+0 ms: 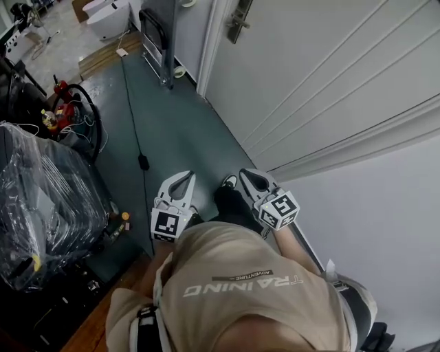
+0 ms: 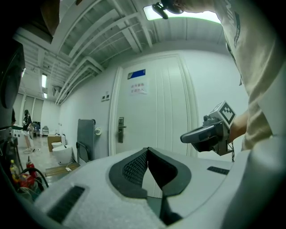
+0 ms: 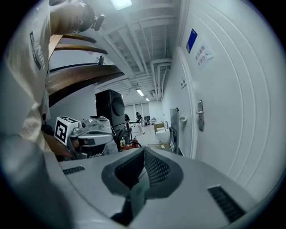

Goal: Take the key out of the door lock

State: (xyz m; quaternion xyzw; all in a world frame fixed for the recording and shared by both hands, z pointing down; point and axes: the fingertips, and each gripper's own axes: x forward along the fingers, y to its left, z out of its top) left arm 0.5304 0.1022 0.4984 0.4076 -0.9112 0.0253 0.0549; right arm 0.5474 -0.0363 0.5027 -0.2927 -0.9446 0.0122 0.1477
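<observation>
Starting to the left of the left gripper (image 1: pixel 184 177), a bulky dark load (image 1: pixel 41 199) wrapped in clear plastic is seen, and a black cable (image 1: pixel 130 103) is laid along the green floor (image 1: pixel 185 130) ahead of it. The left gripper is held out in front of the person's body, nearly level, and its jaws are pressed together at the tips with nothing caught between them. Just to its right, side by side and apart from it, the right gripper (image 1: pixel 247 176) is held the same way; its jaws are likewise clenched and empty. A dark shoe (image 1: pixel 229 181) is seen on the floor below, between the two. Ahead and to the right of the right gripper, the white panelled door (image 1: pixel 330 69) is shown closed. The metal lock plate (image 1: pixel 238 20) with its handle is mounted near the door's left edge, well beyond both grippers and touched by neither. The key is too small to be made out at the lock in any view. A plain white wall (image 1: pixel 385 227) is seen to the right of the right gripper.
</observation>
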